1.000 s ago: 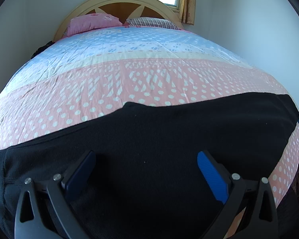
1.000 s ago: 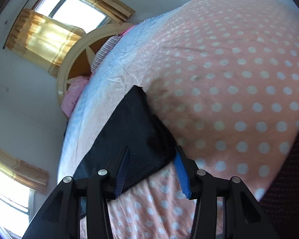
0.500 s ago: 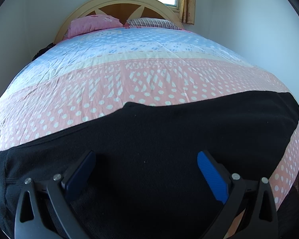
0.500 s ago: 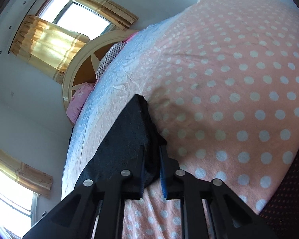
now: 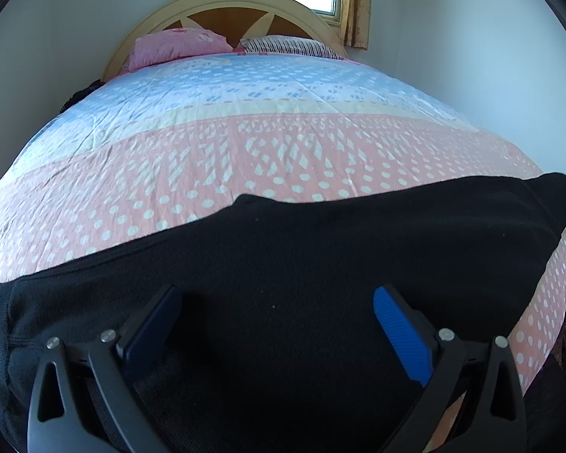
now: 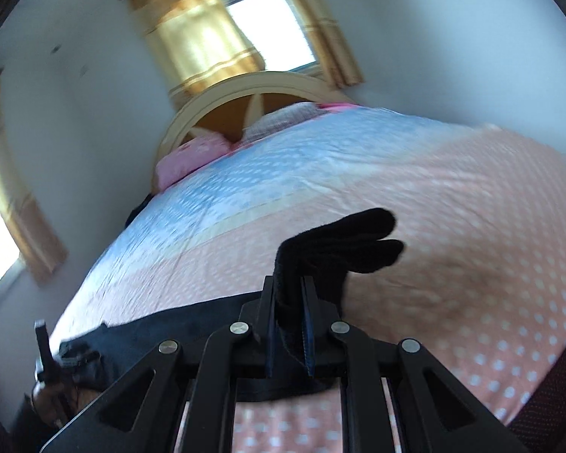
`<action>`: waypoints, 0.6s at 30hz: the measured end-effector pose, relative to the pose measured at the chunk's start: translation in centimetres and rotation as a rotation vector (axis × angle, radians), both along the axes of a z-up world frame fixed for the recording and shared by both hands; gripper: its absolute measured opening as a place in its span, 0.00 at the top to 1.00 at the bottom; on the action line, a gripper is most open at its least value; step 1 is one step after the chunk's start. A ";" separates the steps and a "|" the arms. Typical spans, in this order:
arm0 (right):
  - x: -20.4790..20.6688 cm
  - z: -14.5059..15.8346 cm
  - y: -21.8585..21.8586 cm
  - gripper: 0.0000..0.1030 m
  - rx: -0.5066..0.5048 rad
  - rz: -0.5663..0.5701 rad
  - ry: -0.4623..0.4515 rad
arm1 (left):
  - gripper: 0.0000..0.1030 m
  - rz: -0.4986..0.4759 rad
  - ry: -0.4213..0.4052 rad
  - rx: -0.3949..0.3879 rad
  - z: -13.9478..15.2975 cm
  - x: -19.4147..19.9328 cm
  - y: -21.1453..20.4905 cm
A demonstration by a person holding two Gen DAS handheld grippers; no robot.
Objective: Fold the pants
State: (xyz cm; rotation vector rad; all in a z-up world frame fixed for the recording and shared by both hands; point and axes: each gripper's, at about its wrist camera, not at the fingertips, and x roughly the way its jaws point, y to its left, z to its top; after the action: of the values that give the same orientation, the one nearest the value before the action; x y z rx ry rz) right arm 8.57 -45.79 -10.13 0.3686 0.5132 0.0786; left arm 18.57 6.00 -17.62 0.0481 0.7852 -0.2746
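Black pants [image 5: 320, 264] lie flat across the near end of the bed, spread from left to right. My left gripper [image 5: 275, 324] is open just above the pants, its blue pads [image 5: 400, 336] wide apart with nothing between them. My right gripper [image 6: 288, 309] is shut on the leg end of the pants [image 6: 343, 241] and holds it lifted off the bed, the cloth flopping past the fingers. The rest of the pants [image 6: 162, 324] stays on the bed to the left. The right wrist view is blurred by motion.
The bed has a pink and blue dotted cover [image 5: 268, 139], two pillows [image 5: 177, 45] and a curved wooden headboard [image 5: 226, 3] at the far end. A curtained window [image 6: 222, 34] is behind it. Walls stand close on both sides. The left gripper [image 6: 45, 358] shows at the lower left.
My right gripper closed on the leg end of the pants, then lifted it off the bed and swung round toward the headboard. My left gripper stayed open and still.
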 end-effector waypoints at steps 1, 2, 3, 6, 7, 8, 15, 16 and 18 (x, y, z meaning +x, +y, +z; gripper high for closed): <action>0.3 0.3 1.0 0.88 -0.016 0.023 -0.003 | 0.00 -0.001 0.000 -0.003 0.0 0.0 0.0; 0.6 0.6 2.6 0.88 -0.038 0.055 -0.004 | 0.00 -0.002 -0.001 -0.007 0.0 -0.1 0.0; 1.2 0.9 4.4 0.88 -0.063 0.092 -0.003 | 0.00 -0.002 -0.001 -0.010 0.0 -0.1 0.0; 2.6 1.1 9.2 0.88 -0.126 0.196 0.000 | 0.00 -0.004 -0.003 -0.019 0.1 -0.2 0.1; 3.2 0.9 11.1 0.88 -0.153 0.233 0.009 | 0.00 -0.005 -0.004 -0.022 0.1 -0.2 0.1; 3.6 0.6 12.2 0.88 -0.169 0.255 0.016 | 0.00 -0.006 -0.005 -0.025 0.1 -0.2 0.1; 7.0 -6.7 20.9 0.88 -0.307 0.417 0.199 | 0.00 -0.015 -0.004 -0.058 0.2 -0.3 0.4; 6.9 -7.6 21.0 0.88 -0.326 0.430 0.209 | 0.00 -0.016 -0.003 -0.061 0.3 -0.3 0.4; 6.4 -7.1 21.3 0.85 -0.358 0.454 0.193 | 0.00 -0.019 -0.010 -0.062 0.5 -0.5 0.3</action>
State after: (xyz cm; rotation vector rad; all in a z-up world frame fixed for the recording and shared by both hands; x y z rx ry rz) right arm 14.95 -24.50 -17.21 -0.0973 0.7815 0.3871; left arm 18.07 6.29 -17.09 -0.0015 0.7660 -0.3164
